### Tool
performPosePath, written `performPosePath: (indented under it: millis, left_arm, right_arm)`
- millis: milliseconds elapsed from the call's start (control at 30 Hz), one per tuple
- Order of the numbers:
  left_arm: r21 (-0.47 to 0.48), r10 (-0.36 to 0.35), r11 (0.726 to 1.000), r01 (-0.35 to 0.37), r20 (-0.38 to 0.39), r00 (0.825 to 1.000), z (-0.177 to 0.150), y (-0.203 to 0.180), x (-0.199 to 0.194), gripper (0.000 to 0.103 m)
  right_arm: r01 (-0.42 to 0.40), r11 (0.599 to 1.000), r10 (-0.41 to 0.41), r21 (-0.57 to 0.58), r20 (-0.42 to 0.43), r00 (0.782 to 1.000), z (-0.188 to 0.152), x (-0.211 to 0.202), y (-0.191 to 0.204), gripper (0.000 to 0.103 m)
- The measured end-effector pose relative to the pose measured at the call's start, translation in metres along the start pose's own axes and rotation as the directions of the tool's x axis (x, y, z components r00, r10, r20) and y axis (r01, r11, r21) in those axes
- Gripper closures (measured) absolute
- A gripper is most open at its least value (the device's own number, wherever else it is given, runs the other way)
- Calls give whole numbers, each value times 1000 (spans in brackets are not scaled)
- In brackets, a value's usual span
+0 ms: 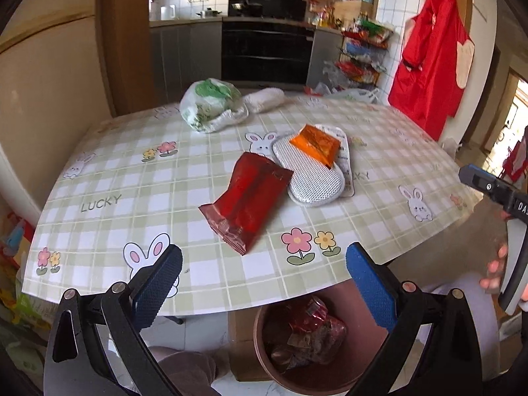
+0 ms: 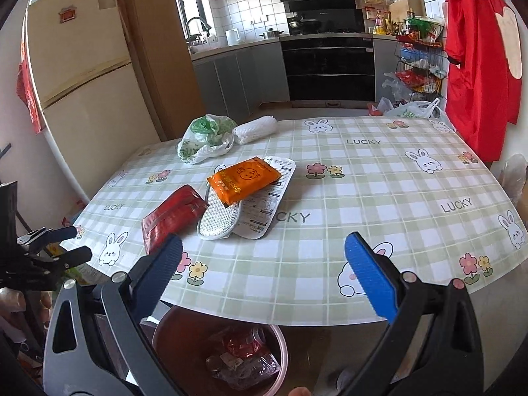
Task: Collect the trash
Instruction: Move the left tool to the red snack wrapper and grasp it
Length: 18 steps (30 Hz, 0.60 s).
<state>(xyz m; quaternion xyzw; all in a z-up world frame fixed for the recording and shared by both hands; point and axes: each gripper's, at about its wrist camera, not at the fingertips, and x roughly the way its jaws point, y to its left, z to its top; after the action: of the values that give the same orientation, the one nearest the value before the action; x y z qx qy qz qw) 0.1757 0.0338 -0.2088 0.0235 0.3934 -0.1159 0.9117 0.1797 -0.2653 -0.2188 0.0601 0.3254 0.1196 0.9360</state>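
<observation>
A red snack wrapper (image 1: pixel 246 199) lies on the checked tablecloth (image 1: pixel 204 277), also in the right wrist view (image 2: pixel 171 216). Beside it an orange packet (image 1: pixel 315 143) (image 2: pixel 242 178) rests on a silver mesh insole (image 1: pixel 307 178) (image 2: pixel 219 219) and a white printed card (image 2: pixel 270 198). A brown trash bin (image 1: pixel 264 356) (image 2: pixel 165 340) with wrappers inside stands on the floor under the near table edge. My left gripper (image 1: pixel 264 283) is open and empty above the near edge, in front of the red wrapper. My right gripper (image 2: pixel 264 280) is open and empty, right of the wrappers.
A white-green plastic bag (image 1: pixel 211 105) (image 2: pixel 204 135) and a white foam roll (image 1: pixel 265 99) (image 2: pixel 254 128) lie at the table's far side. A fridge (image 2: pixel 85 99) stands left, a red garment (image 2: pixel 478 66) hangs right, a snack rack (image 2: pixel 415 62) beyond.
</observation>
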Motion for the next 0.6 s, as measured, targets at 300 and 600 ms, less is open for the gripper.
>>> performPosePath:
  millis: [300, 600]
  left_arm:
    - [44, -27, 999, 30, -77, 997, 34, 30, 93, 10]
    - [115, -42, 991, 66, -200, 979, 38, 34, 150, 12]
  right_arm:
    - [-15, 1000, 15, -2, -67, 998, 19, 59, -8, 6]
    - [-33, 999, 35, 20, -117, 993, 35, 99, -8, 6]
